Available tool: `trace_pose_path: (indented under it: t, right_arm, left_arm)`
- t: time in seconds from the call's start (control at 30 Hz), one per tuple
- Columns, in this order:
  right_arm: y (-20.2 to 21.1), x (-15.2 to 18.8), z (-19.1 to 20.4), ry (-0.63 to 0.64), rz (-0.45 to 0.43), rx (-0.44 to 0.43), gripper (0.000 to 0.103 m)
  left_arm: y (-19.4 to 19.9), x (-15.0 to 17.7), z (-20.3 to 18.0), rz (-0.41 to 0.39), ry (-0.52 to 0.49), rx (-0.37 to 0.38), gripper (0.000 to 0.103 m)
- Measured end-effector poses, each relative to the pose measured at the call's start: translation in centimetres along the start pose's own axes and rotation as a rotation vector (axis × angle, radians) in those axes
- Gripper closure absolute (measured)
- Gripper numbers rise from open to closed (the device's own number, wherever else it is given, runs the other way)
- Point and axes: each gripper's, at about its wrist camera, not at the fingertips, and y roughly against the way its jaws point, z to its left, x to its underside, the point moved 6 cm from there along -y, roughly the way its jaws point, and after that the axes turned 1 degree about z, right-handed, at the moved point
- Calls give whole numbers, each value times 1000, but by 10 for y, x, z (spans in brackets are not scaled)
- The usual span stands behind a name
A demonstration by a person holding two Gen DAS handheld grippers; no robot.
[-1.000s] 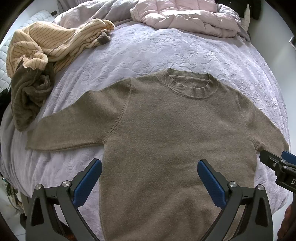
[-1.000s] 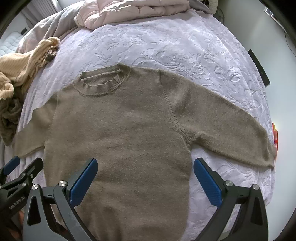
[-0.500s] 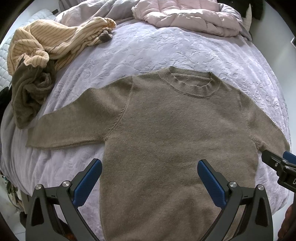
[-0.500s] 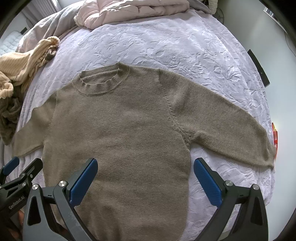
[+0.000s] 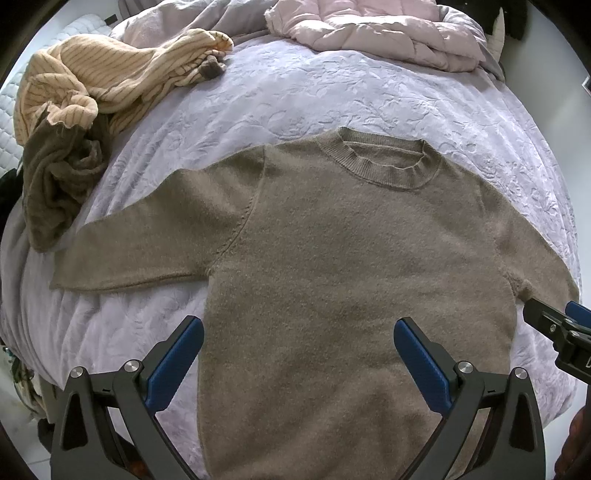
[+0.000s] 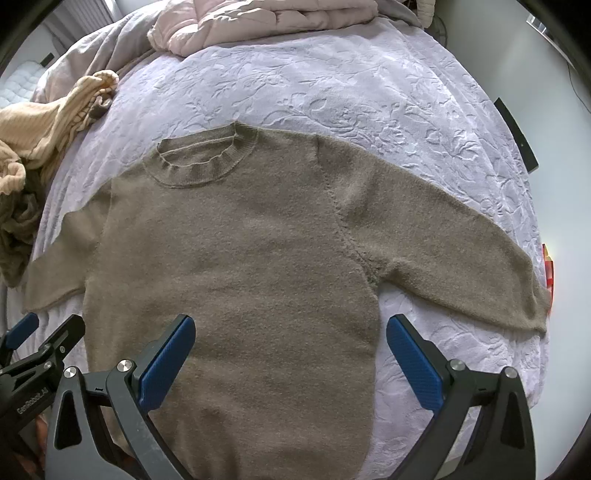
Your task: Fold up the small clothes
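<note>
Both tongs, left point(image 5: 298, 354) and right point(image 6: 291, 350), gape wide and empty over a flat-spread brown sweater point(image 5: 351, 266).

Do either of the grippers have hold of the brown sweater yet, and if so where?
No. The left gripper and right gripper are both open above the sweater, which lies flat on the bedspread, sleeves spread.

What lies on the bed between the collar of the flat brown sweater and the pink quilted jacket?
Only bare lavender embossed bedspread lies between the brown knitted sweater and the pink quilted jacket; both wrist views show this.
</note>
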Motion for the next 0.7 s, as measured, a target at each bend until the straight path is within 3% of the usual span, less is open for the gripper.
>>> trace_pose_path:
  t: [0.7]
  right_arm:
    - [-1,0,4,2,4,4,0]
  left_arm:
    - [-4,1,3,10,7,3,0]
